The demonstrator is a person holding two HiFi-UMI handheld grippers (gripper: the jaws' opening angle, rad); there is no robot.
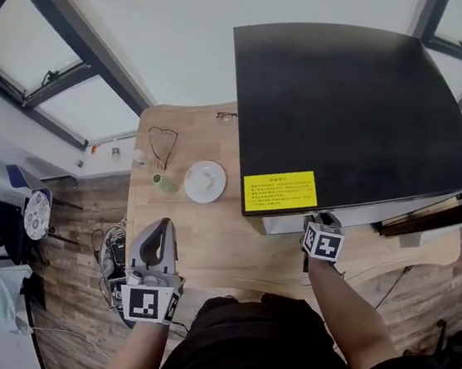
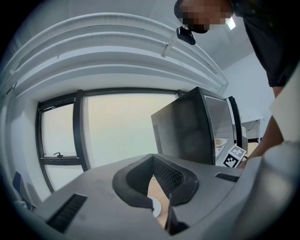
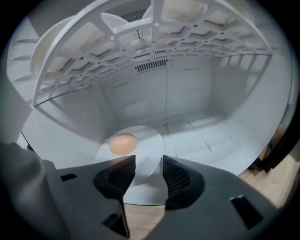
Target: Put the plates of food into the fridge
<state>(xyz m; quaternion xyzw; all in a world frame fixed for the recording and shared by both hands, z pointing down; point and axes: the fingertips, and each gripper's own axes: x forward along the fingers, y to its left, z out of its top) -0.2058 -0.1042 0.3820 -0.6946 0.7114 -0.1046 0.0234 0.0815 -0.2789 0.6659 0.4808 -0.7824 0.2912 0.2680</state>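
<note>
Inside the fridge (image 3: 187,93), low shelf: plate (image 3: 147,136) with round tan food (image 3: 123,144), just past right gripper (image 3: 149,165), jaws wide apart, gripping nothing. Left gripper (image 2: 158,190) near-left over table (image 1: 232,246), jaws parted, empty.

Stands with both forearms out front, a gripper in each hand. Holds the left gripper (image 1: 161,228) close in at the left side, nearly level, its marker cube (image 1: 149,303) turned upward just ahead of the left forearm (image 1: 131,353). Shows its jaws parted by a narrow gap, pads closed on nothing. Reaches farther forward with the bare right forearm (image 1: 341,306), wrist bent so the right gripper (image 3: 149,174) tips steeply downward. Shows those jaws spread wide, ribbed pads (image 3: 121,176) facing each other and clear of any grip.
</note>
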